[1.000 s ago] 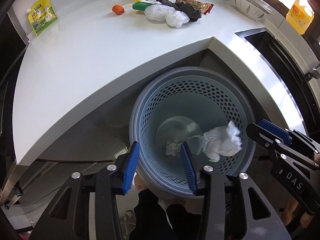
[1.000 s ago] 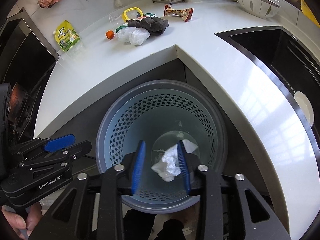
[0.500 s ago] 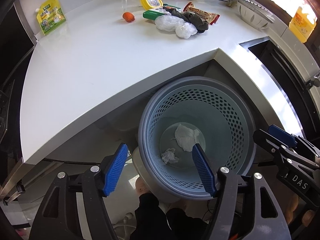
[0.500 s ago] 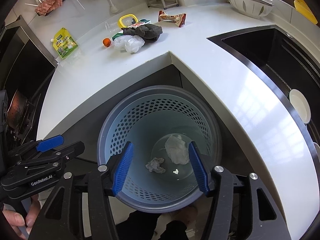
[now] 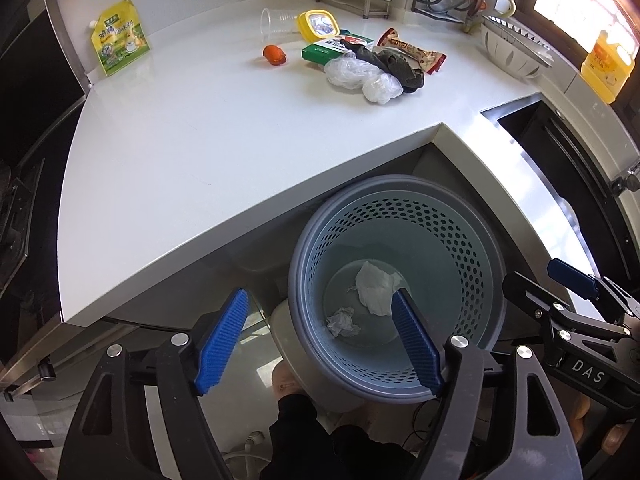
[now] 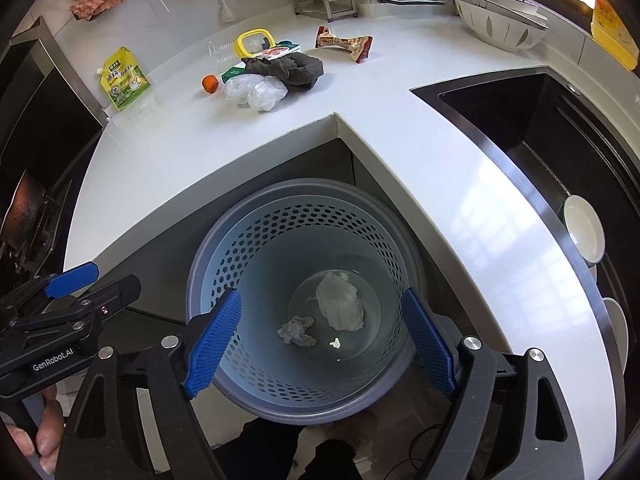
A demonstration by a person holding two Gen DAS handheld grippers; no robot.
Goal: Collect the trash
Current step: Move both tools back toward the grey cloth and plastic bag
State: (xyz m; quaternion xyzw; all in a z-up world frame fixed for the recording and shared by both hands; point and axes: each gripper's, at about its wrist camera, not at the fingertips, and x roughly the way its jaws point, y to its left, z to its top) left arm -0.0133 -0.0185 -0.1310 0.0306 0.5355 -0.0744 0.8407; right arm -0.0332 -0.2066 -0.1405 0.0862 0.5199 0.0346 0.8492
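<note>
Though crumpled, tissue (image 6: 341, 307) lengthwise toward counter (image 6: 248, 148)

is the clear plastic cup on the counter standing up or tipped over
Tipped over. The clear plastic cup lies on its side on the white counter, its open mouth facing sideways, next to the yellow-rimmed container.

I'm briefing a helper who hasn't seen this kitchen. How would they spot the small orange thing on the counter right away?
Start at the white counter and find the heap of litter near its back. The small orange thing lies just left of that heap, apart from it, in front of a clear plastic cup on its side. It is the only small, rounded, bright orange piece there; its neighbours are boxes, wrappers and bags.
</note>
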